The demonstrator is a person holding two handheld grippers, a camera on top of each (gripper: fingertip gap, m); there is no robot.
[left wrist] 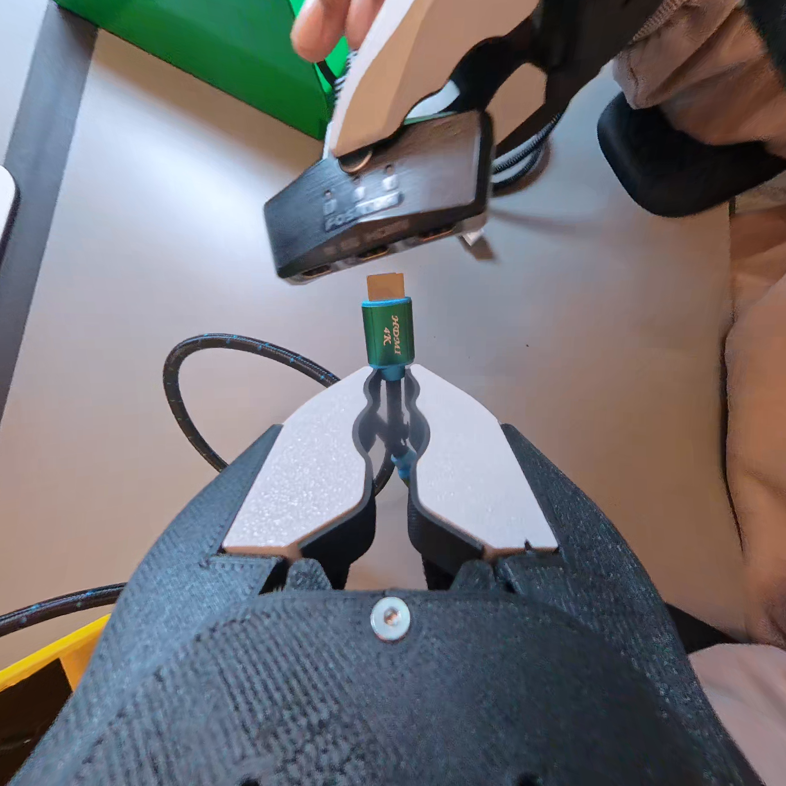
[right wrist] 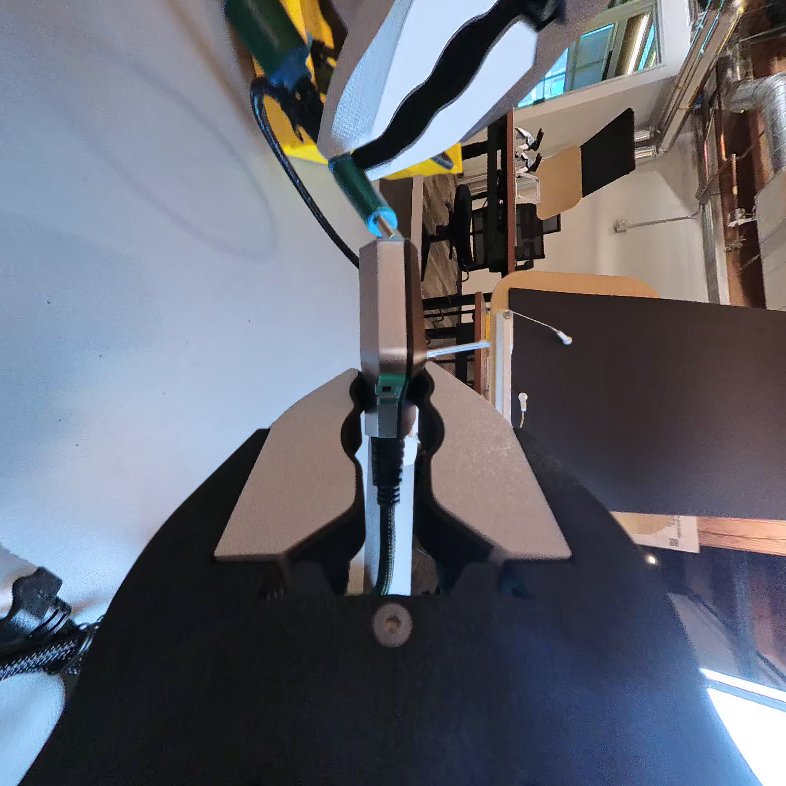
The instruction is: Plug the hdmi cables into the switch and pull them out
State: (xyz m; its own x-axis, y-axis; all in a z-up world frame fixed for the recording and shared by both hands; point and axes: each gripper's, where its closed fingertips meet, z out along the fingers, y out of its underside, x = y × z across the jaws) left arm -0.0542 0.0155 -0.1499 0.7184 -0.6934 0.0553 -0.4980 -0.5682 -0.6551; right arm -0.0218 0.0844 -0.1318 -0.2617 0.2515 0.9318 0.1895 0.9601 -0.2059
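Green-shelled HDMI plug (left wrist: 387, 336) stands straight out past the tips of the left gripper (left wrist: 389, 374), whose jaws are nearly closed and pinch the blue collar and braided cable (left wrist: 187, 408) just behind the shell. The plug's long axis runs forward, gold tongue leading, aimed at the port face of the black HDMI switch (left wrist: 383, 200). Tongue and ports are just apart, not yet engaged; the tongue sits roughly below the middle port.

Right gripper (right wrist: 391, 378) is clamped on the switch (right wrist: 385, 306) at its rear edge, beside an already seated cable plug (right wrist: 385, 421), holding it off the white table (left wrist: 170, 212), slightly tilted. In the right wrist view the green plug (right wrist: 361, 191) meets the switch's far end at an angle, so alignment looks imperfect.

Containers: a yellow bin (left wrist: 38, 676) and a green box (left wrist: 221, 51) show at the table edges; contents cannot be told.

Judgement: insertion needs a short forward push after squaring the plug to the port.
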